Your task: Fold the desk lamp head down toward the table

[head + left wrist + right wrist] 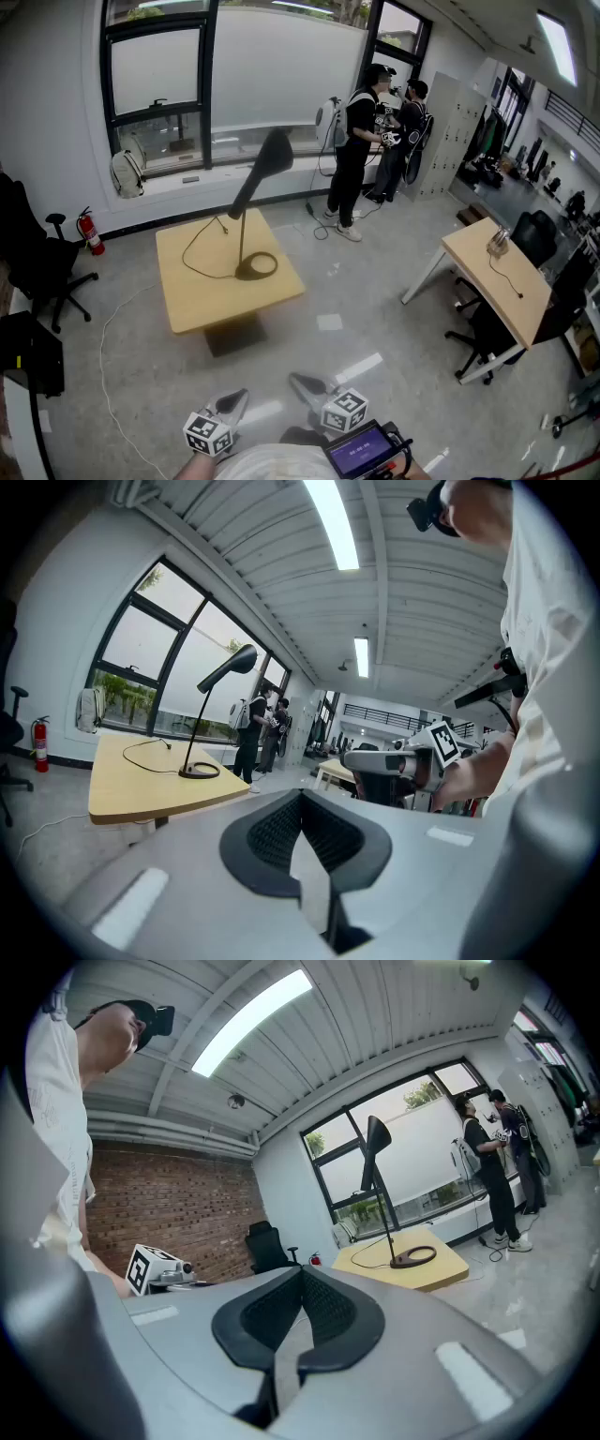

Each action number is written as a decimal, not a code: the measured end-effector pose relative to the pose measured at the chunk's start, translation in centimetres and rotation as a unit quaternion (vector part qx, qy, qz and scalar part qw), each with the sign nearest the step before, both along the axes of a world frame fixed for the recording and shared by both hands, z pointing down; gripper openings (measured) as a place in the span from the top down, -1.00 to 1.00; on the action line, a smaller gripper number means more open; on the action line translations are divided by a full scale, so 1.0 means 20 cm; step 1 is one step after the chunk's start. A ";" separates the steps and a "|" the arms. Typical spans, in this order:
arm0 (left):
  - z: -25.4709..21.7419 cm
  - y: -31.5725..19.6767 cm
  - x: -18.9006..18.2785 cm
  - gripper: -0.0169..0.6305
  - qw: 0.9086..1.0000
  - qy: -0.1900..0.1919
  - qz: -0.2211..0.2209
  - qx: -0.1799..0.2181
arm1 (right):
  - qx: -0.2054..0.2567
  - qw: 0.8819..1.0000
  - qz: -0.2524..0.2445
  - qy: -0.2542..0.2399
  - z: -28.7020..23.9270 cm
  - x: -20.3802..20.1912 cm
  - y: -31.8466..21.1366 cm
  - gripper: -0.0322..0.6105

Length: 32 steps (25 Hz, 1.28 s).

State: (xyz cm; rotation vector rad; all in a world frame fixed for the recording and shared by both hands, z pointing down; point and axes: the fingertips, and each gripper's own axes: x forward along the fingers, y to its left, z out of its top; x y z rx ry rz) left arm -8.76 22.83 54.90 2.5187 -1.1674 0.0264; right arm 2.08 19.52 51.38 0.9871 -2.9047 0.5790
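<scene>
A black desk lamp stands on a small wooden table (202, 300) in the middle of the room. Its ring base (256, 266) rests near the table's right side, and the stem leans up to the raised head (272, 155). A thin cord loops across the tabletop. Both grippers hang low at the bottom of the head view, well short of the table. My left gripper (234, 403) is shut and holds nothing, and so is my right gripper (302, 382). The left gripper view shows the lamp (228, 667) far ahead beyond the shut left gripper (302, 803). In the right gripper view the lamp (376, 1136) also stands far beyond the shut right gripper (302, 1288).
Two people (361, 141) stand by the window at the back right. A second desk (502, 281) with chairs stands at the right. A black office chair (37, 262) and a fire extinguisher (92, 234) are at the left wall. Open floor lies between me and the table.
</scene>
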 end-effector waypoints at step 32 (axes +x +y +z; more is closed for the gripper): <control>-0.02 0.03 0.16 0.94 0.999 0.015 0.028 0.008 | 0.005 0.996 0.092 0.021 0.02 0.28 0.08 0.86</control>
